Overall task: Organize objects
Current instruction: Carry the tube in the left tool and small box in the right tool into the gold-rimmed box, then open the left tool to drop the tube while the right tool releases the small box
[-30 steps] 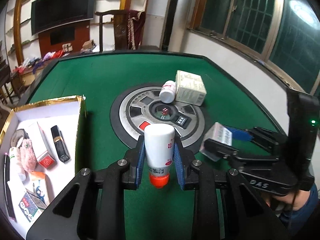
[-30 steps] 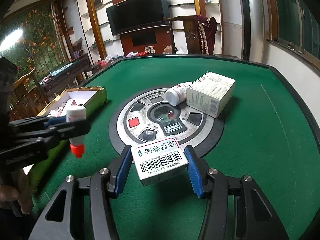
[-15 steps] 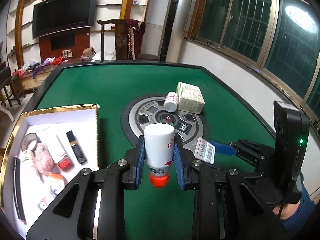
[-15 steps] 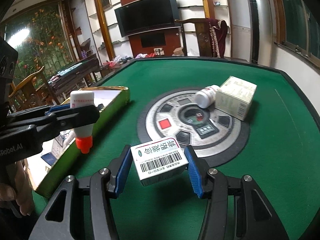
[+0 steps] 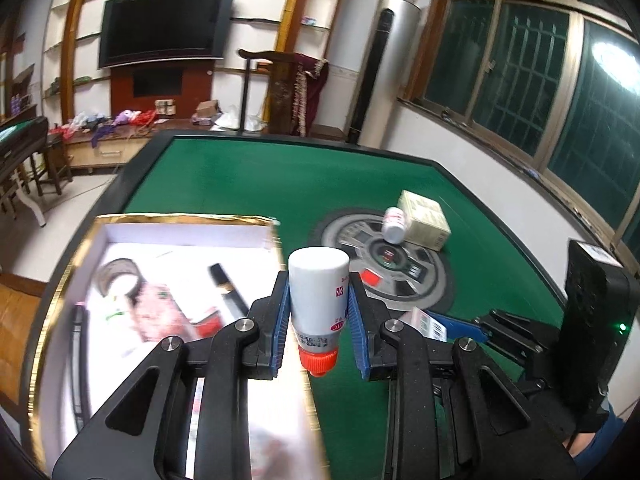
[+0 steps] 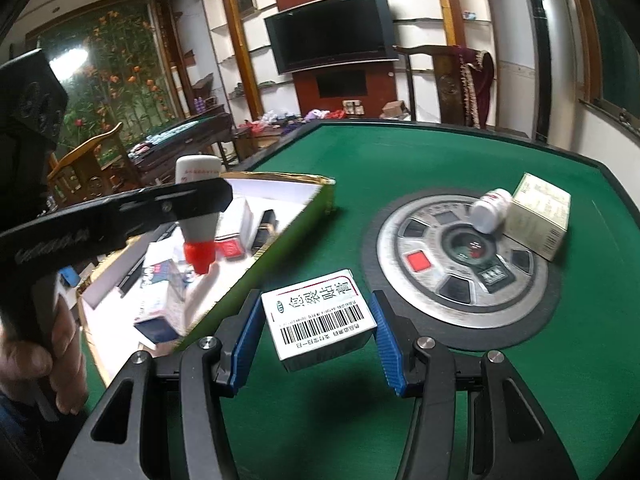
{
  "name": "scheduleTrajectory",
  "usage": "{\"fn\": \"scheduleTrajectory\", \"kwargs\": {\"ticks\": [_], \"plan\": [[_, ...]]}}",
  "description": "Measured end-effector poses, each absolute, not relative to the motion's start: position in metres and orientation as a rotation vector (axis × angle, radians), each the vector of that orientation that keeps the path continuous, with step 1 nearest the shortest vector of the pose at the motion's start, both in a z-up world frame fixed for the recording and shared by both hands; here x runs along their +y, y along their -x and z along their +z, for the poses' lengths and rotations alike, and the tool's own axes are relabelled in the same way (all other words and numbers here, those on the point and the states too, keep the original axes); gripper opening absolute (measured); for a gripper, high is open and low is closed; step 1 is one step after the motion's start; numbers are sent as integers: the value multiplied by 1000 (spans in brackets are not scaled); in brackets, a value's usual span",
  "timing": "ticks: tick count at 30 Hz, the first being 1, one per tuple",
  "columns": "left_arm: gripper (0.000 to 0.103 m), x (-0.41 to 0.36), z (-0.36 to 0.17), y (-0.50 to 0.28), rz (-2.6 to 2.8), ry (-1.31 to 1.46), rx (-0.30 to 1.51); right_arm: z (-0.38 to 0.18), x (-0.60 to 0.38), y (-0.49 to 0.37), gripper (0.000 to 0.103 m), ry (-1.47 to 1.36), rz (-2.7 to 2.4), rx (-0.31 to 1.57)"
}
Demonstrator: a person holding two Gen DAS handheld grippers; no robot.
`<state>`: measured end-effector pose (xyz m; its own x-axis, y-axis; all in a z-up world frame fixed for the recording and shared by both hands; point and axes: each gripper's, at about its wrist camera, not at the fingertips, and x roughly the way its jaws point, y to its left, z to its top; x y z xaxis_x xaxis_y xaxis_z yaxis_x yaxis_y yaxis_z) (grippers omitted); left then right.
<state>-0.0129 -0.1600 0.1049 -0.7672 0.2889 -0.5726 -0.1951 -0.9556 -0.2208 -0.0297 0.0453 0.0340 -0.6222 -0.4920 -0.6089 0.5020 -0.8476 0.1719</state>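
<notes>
My left gripper [image 5: 318, 304] is shut on a white tube with a red cap [image 5: 318, 300], cap pointing down, held over the right wall of the gold-edged box [image 5: 180, 220]. From the right wrist view the same tube [image 6: 198, 216] hangs above the box [image 6: 280, 236]. My right gripper [image 6: 316, 318] is shut on a small white barcode carton [image 6: 320, 312], held above the green felt just right of the box. A white pill bottle [image 6: 490, 210] lies against a cream carton [image 6: 540, 216] on the table's round centre panel [image 6: 460, 264].
The box holds several items: a tape roll [image 5: 118, 276], a black lipstick [image 5: 228, 288], small cartons [image 6: 160, 304]. A person's hand [image 6: 40, 364] grips the left tool. The green table [image 6: 440, 152] has a dark raised rim; furniture stands beyond it.
Both grippers have moved left toward the box, each keeping its hold. The tube now hangs over the box's right wall, and the barcode carton has come up beside the box.
</notes>
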Motion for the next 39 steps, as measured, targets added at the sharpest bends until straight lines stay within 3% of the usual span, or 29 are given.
{"fn": "scheduleTrajectory", "kwargs": {"ticks": [19,27,39], "plan": [[27,-271,78,7,2821,1070,-406,42,-73,-29,53,-812,-2074,110],[27,-280,67,6,2805,1137,-390,17,-99,-16,53,-951,-1952,85],[27,-270,57,10,2757,1200,-319,11,-109,6,53,-910,-2140,239]]}}
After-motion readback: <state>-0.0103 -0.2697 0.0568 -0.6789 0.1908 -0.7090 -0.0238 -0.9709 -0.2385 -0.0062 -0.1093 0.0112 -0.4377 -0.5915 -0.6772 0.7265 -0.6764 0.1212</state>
